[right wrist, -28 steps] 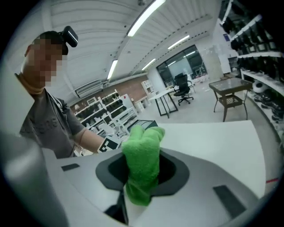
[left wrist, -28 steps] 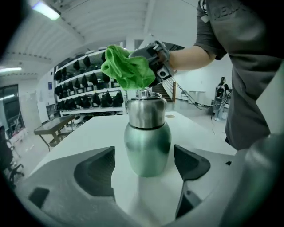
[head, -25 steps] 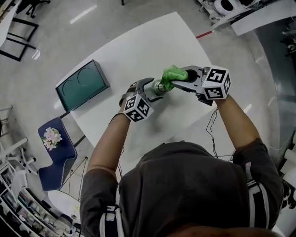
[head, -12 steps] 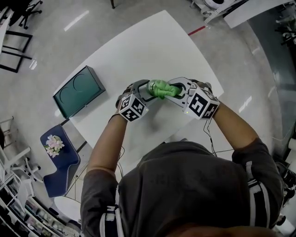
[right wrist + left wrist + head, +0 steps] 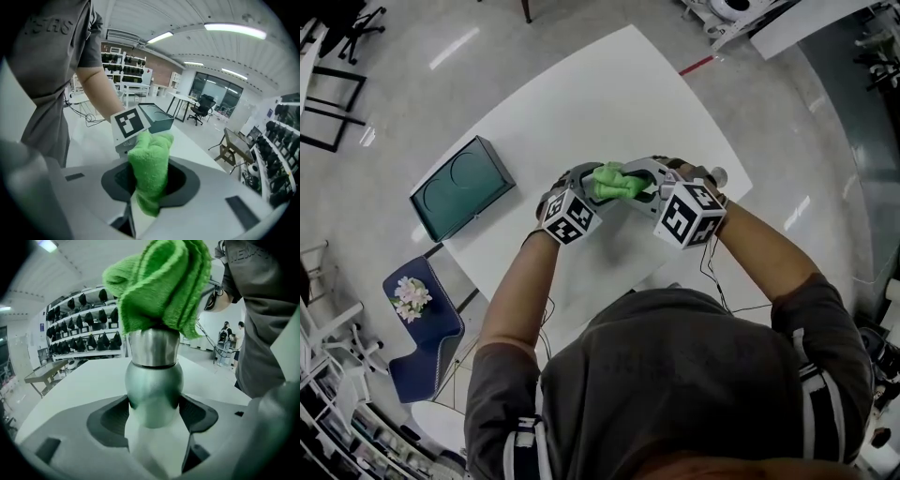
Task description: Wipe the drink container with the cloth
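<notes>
- Table (image 5: 609, 103): white rectangular top, seen cornerwise in the head view, standing on a pale glossy floor (image 5: 412, 103).
- Teal box (image 5: 464, 186): lies at the table's left edge; two round recesses sit side by side in its top.
- Blue chair (image 5: 431, 333): stands on the floor just beside the table; pale flowers (image 5: 411, 295) show on its seat.
- Red strip (image 5: 696, 66): on the floor near the table's far corner.
- Wall shelves (image 5: 86, 331): rows of dark items, too small to tell.

Bright green terry on the cloth (image 5: 612, 181); bare silver at the neck and pale silvery green on the body of the drink container (image 5: 153, 380). Black-and-white squares on the marker cubes (image 5: 570, 217). White table (image 5: 609, 94), dark teal tray (image 5: 461, 186), navy chair (image 5: 431, 337) with pale floral print. Dark grey shirt (image 5: 694, 375).
</notes>
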Tool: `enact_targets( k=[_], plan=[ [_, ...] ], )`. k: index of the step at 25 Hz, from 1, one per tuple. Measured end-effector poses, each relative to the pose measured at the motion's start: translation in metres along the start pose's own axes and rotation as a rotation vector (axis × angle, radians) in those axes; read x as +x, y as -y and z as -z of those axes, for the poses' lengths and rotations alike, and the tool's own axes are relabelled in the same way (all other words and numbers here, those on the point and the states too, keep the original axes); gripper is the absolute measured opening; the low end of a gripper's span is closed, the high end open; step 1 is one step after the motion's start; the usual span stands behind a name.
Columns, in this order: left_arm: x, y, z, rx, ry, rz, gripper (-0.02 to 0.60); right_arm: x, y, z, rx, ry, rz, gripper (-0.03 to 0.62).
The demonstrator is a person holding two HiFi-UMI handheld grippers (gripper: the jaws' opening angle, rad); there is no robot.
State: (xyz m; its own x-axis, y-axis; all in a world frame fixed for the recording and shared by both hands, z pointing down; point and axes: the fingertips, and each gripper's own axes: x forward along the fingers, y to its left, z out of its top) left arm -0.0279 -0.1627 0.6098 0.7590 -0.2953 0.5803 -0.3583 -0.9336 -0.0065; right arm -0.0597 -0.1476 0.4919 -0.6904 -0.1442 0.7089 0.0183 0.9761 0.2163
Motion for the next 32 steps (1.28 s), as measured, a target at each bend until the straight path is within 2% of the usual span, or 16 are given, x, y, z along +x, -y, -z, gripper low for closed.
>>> enact_targets(
  k=[8,10,13,15,19,21,24,30,32],
  plan=[
    [-0.001,0.0,0.001,0.002,0.003,0.006,0.334,-0.021,-0.006,0.037,0.021,-0.072,0.01,0.087],
    [0.0,0.002,0.0,0.005,0.001,0.01,0.334,-0.029,0.012,0.045,0.119,-0.058,0.053,0.087],
    [-0.001,0.0,0.001,0.007,0.0,0.01,0.334,-0.026,0.049,0.053,0.364,0.015,0.112,0.087],
    [-0.001,-0.001,0.002,0.005,-0.002,0.009,0.334,-0.012,0.055,0.061,0.449,0.017,0.075,0.087],
    [-0.001,0.001,0.001,0.009,-0.011,0.013,0.334,0.005,0.023,0.069,0.53,0.029,-0.072,0.084],
    [0.0,0.0,0.002,0.017,-0.019,0.013,0.334,0.004,0.014,0.071,0.561,0.05,-0.083,0.086],
    [-0.001,-0.001,0.003,0.012,-0.025,0.017,0.334,-0.001,0.0,0.069,0.544,0.044,-0.104,0.086],
    [-0.004,-0.003,0.004,-0.025,-0.027,0.02,0.334,0.005,-0.039,0.044,0.407,0.035,-0.234,0.086],
    [-0.001,-0.001,0.002,-0.007,-0.035,0.019,0.334,0.004,-0.05,0.042,0.362,0.035,-0.284,0.086]
  ],
)
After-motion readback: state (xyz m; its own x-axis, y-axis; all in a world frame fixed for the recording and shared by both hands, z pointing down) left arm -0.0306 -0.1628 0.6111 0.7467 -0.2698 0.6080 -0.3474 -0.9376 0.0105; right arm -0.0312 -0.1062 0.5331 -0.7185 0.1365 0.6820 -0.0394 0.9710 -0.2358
